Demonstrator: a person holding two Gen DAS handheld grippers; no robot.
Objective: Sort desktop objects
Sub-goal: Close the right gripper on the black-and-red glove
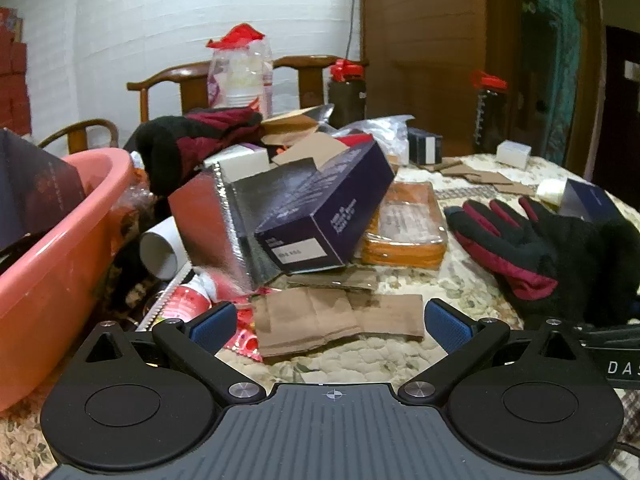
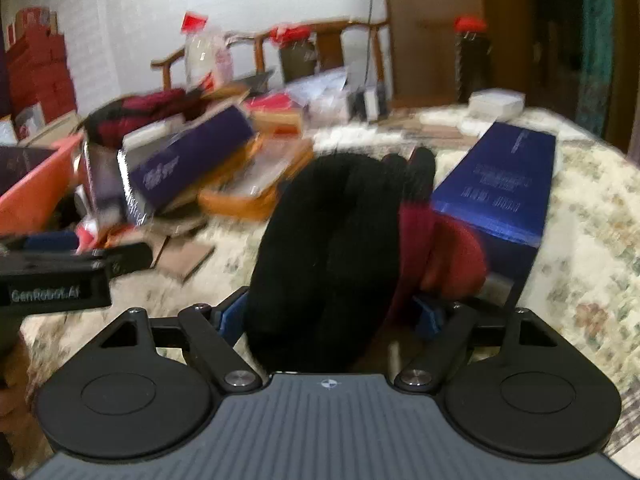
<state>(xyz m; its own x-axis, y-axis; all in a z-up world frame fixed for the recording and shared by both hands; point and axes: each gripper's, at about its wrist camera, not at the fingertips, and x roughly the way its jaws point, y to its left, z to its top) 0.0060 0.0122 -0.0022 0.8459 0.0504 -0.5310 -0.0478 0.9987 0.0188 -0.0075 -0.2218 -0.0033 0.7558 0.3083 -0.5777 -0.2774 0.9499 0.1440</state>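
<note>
While the left tongs point(image 1: 330, 322) gape empty, the right tongs point(image 2: 328, 316) grip a glove point(image 2: 332, 248); a dark box point(image 1: 36, 192) sits in the pink basin point(image 1: 60, 264).

Black-and-maroon glove point(image 1: 536, 248), pink basin point(image 1: 60, 264), floral tablecloth point(image 1: 452, 280).

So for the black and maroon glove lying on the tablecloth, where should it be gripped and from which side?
Probably the thick black knit cuff, taken from the cuff end. The glove lies flat with its fingers pointing away, and the cuff bunches into a raised roll. The right gripper already has the cuff between its pads; whether they press is unclear.
</note>
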